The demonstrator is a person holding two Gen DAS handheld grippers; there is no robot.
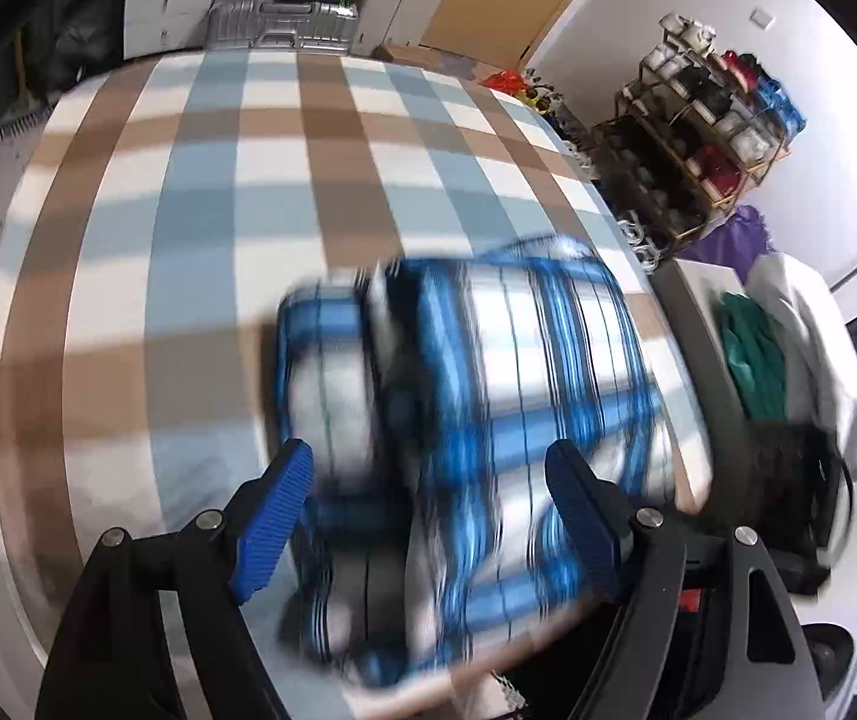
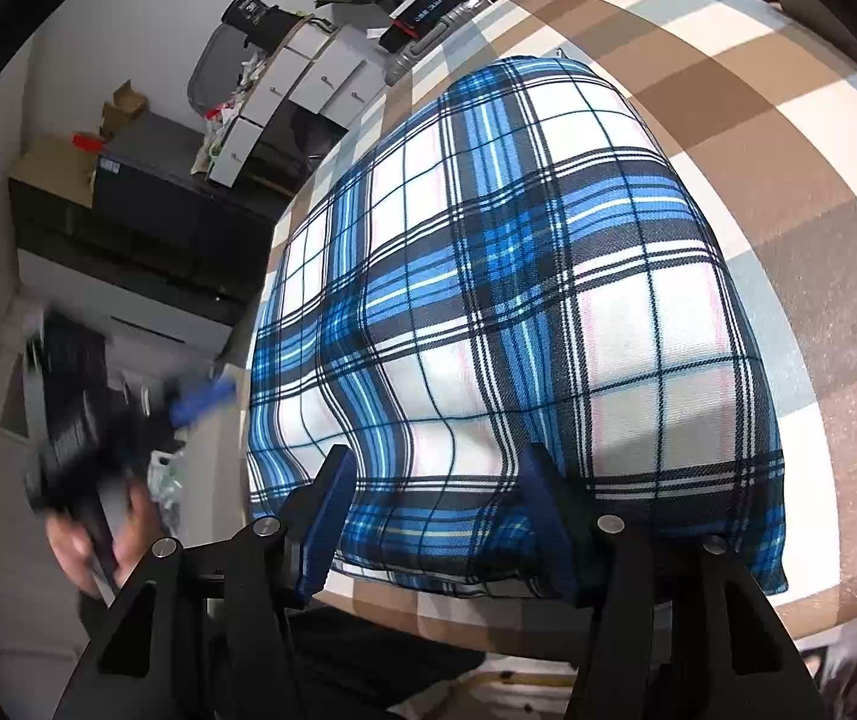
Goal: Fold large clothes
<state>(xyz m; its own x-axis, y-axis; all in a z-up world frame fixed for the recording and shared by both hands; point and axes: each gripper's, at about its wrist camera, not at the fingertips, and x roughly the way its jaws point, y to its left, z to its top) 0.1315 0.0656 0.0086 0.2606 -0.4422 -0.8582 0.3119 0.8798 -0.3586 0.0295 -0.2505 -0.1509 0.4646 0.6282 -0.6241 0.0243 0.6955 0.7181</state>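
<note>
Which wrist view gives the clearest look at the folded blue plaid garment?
The right wrist view: the blue plaid garment lies sharp and nearly whole on the checked bed cover, its weave and fold edge readable. The left wrist view shows the same garment smeared by motion blur, so only its colours and rough outline come through.

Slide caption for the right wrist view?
Right gripper straddles the near edge of the folded blue plaid garment on the checked bedspread.

Blue plaid shirt, folded up on the bed

The blue-white-black plaid shirt lies flat as a neat rectangle on the tan-and-pale-blue checked bedspread, near the bed's edge; a narrower folded part shows, blurry, in the left wrist view.
</note>
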